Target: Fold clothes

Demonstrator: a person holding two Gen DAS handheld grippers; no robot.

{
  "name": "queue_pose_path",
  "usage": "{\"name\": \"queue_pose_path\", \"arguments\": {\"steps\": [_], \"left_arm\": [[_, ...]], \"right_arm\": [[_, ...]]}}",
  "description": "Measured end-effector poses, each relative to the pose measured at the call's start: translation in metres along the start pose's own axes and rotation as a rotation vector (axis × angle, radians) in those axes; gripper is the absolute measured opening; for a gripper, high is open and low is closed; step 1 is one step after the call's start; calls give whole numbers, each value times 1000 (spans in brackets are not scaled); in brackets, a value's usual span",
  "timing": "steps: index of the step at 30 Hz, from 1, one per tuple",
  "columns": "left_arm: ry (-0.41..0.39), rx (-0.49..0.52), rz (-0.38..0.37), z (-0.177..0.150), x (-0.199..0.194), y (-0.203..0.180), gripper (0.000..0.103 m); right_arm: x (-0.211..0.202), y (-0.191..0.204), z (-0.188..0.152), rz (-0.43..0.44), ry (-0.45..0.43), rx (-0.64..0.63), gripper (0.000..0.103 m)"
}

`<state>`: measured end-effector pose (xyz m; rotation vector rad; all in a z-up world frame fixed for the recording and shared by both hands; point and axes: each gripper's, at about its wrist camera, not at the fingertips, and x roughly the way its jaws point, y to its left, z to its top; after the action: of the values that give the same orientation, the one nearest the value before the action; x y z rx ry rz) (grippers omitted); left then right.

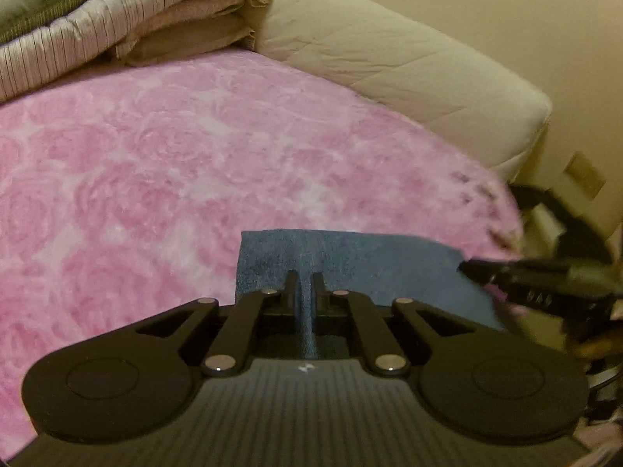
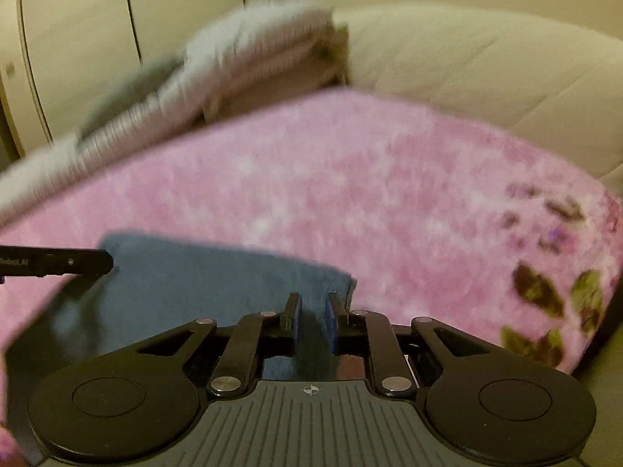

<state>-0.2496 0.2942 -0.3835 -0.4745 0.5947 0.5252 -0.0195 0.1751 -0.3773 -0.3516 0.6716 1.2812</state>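
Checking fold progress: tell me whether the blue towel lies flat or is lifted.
Lifted: both the left gripper and right gripper pinch the blue towel.

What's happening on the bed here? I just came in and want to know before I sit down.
A person is folding a blue towel using two handheld grippers. The left gripper is shut on one part of the towel's near edge, and the right gripper pinches another part of it. The towel hangs between them above a pink floral blanket. Folded bedding is stacked at the far end. The fold isn't finished yet.
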Motion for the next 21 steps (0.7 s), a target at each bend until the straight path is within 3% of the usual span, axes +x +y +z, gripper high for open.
{"name": "queue_pose_path", "arguments": {"steps": [7, 10, 15, 18, 21], "left_arm": [[14, 4, 39, 4, -8, -4, 4], [-25, 43, 75, 0, -29, -15, 5], [-79, 38, 48, -19, -71, -27, 6], [-45, 50, 39, -31, -68, -31, 6], [31, 76, 66, -33, -36, -26, 11]], "right_arm": [[20, 4, 4, -38, 52, -35, 15], [12, 6, 8, -40, 50, -47, 15], [-26, 4, 4, -15, -8, 0, 15], [-55, 7, -12, 50, -63, 28, 15], [-45, 13, -29, 63, -28, 4, 15]]}}
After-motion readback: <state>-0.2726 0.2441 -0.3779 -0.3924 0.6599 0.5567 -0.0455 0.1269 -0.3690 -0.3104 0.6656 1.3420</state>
